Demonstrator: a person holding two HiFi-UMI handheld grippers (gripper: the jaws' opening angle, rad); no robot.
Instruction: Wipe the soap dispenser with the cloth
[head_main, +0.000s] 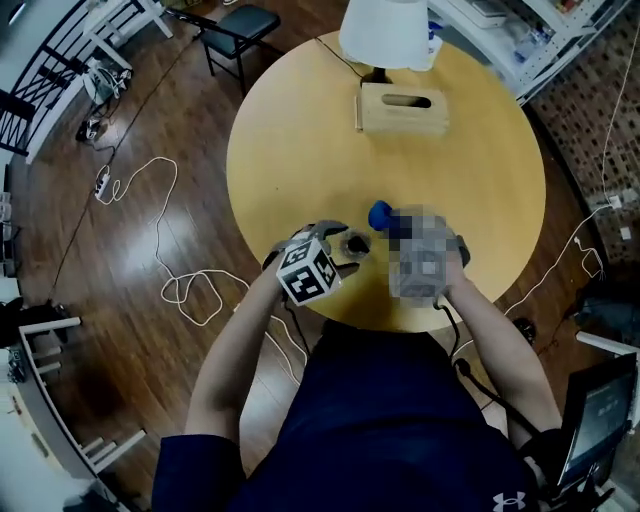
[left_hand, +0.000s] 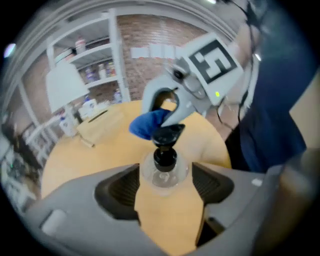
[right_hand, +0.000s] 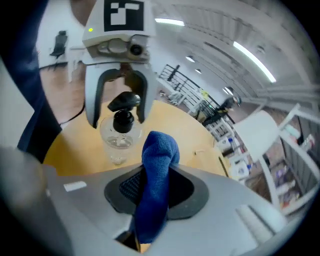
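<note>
Near the front edge of the round surface (head_main: 330, 140), the soap dispenser (left_hand: 164, 170) sits upright between the left fingers (left_hand: 117, 192), which are closed on its clear body below the black pump. The right fingers (right_hand: 125, 187) pinch a blue cloth (right_hand: 157, 160), its free end poking up beside the dispenser. The bottle looks hard, light and probably slippery, so a firm hold on the body suits it, and the soft cloth should fold around it.
</note>
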